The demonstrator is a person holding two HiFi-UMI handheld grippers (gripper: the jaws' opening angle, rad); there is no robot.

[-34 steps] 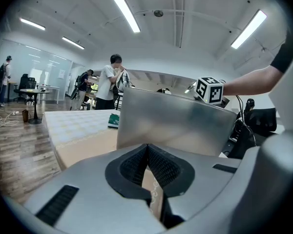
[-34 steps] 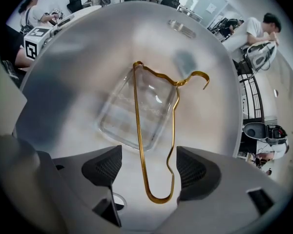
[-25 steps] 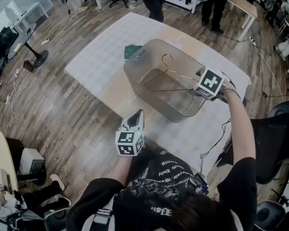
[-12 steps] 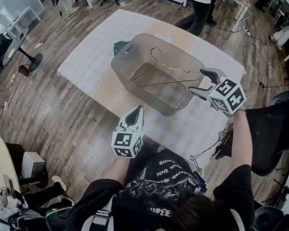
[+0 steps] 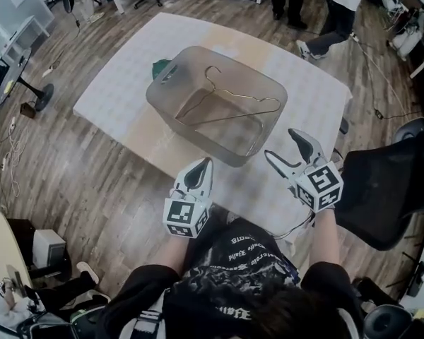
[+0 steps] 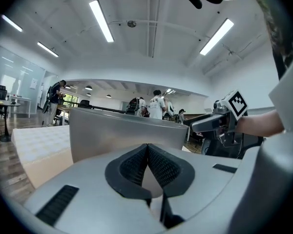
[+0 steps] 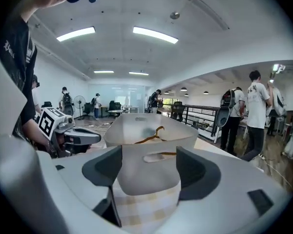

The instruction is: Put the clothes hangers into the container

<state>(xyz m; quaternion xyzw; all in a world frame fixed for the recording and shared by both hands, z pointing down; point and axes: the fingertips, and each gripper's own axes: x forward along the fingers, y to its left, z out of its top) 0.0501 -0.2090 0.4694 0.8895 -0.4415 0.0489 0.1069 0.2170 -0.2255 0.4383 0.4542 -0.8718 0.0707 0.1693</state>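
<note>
The right gripper [image 5: 282, 145] hangs with its jaws wide apart and nothing between them, just off the near right corner of the container [image 5: 230, 155], held above the white checked table [image 5: 120, 83]. In the right gripper view [image 7: 150, 170] the gap between the jaws frames the container's near end wall [image 7: 151, 145], which stands apart from the pads. The left gripper [image 5: 201, 168] has its jaws pressed together on nothing, pointing at the near long side of the container; in the left gripper view [image 6: 147, 152] that grey wall [image 6: 117, 130] fills the middle ground. The hanger [image 5: 230, 103], a thin brownish wire one, lies inside the container with its hook toward the far side [image 7: 155, 134]. A green thing [image 5: 159, 66] peeks out just behind the container's far left corner. A black chair [image 5: 389, 189] stands near the right gripper.
</note>
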